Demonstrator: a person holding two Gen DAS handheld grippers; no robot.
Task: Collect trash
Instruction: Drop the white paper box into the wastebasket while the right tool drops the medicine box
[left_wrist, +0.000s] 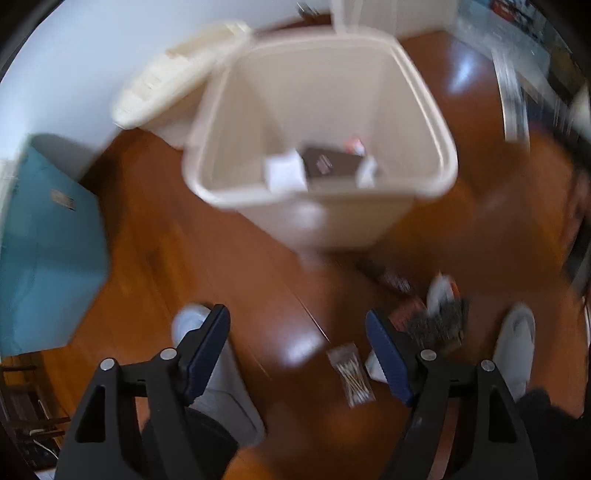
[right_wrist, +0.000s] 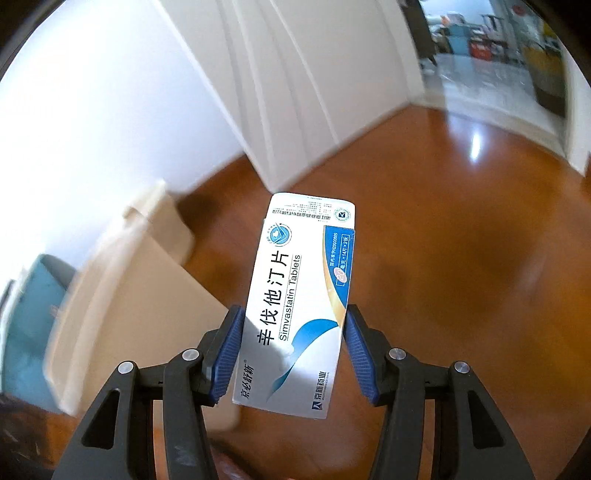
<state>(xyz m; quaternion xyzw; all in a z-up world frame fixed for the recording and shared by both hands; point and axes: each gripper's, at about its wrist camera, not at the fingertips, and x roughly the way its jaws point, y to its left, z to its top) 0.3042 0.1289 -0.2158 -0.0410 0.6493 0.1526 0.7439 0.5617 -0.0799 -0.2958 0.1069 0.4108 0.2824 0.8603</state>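
In the left wrist view a beige trash bin (left_wrist: 317, 92) stands open on the wooden floor. At its bottom lie a dark box (left_wrist: 330, 164) and white scraps (left_wrist: 286, 173). My left gripper (left_wrist: 295, 314) points down at the floor in front of the bin, open, with nothing between its fingers. On the floor near its right finger lie a clear bag of cotton swabs (left_wrist: 351, 374) and a heap of dark and red wrappers (left_wrist: 436, 321). My right gripper (right_wrist: 294, 313) is shut on a white and blue tablet box (right_wrist: 299, 306), held in the air right of the bin (right_wrist: 140, 295).
The bin's lid (left_wrist: 177, 81) leans against the white wall behind it. A teal box (left_wrist: 48, 258) stands to the left. A person's two light slippers (left_wrist: 515, 343) flank the left gripper. A white door frame (right_wrist: 295, 92) and an open doorway lie beyond the right gripper.
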